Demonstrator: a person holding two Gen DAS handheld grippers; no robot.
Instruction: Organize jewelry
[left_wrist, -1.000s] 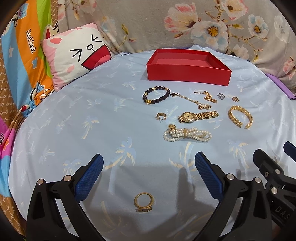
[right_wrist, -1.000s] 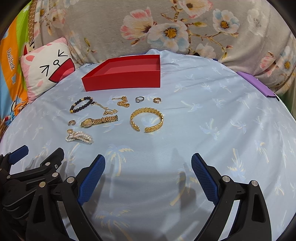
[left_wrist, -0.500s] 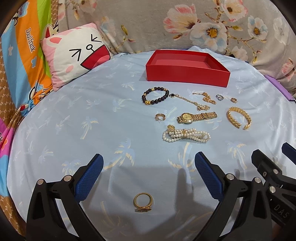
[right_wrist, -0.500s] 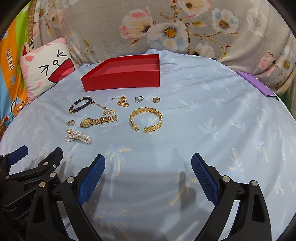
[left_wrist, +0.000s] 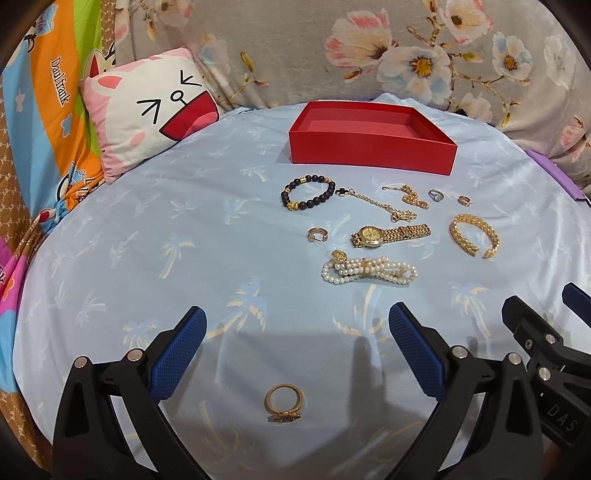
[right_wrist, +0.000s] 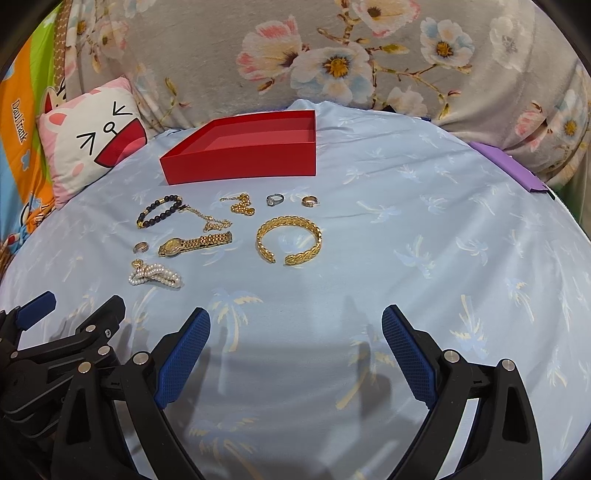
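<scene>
Two grippers hover low over a pale blue palm-print sheet (left_wrist: 147, 229), side by side and both spread wide with nothing between the blue pads. A gold ring (left_wrist: 283, 403) lies on the sheet right between the left gripper (left_wrist: 297, 352) fingers, apart from both. The right gripper (right_wrist: 295, 350) has only bare sheet ahead of it.

Farther out, the rest of the jewelry lies loose in a cluster: a pearl bracelet (left_wrist: 367, 271), a gold watch (left_wrist: 389, 234), a small gold band (left_wrist: 317, 234), a black bead bracelet (left_wrist: 308, 192), a thin gold chain (left_wrist: 380, 205), a silver ring (right_wrist: 275, 199) and an open gold cuff (right_wrist: 290, 238). Beyond them sits an open red box (left_wrist: 371, 136), its inside bare as far as can be seen. Nothing lies between the grippers and the pieces.

A cartoon-face pillow (left_wrist: 147, 110) leans at the far left beside a striped blanket (left_wrist: 48, 103) printed "Daulfrank". The right gripper's body, seen from the left camera, bears "DAS".
</scene>
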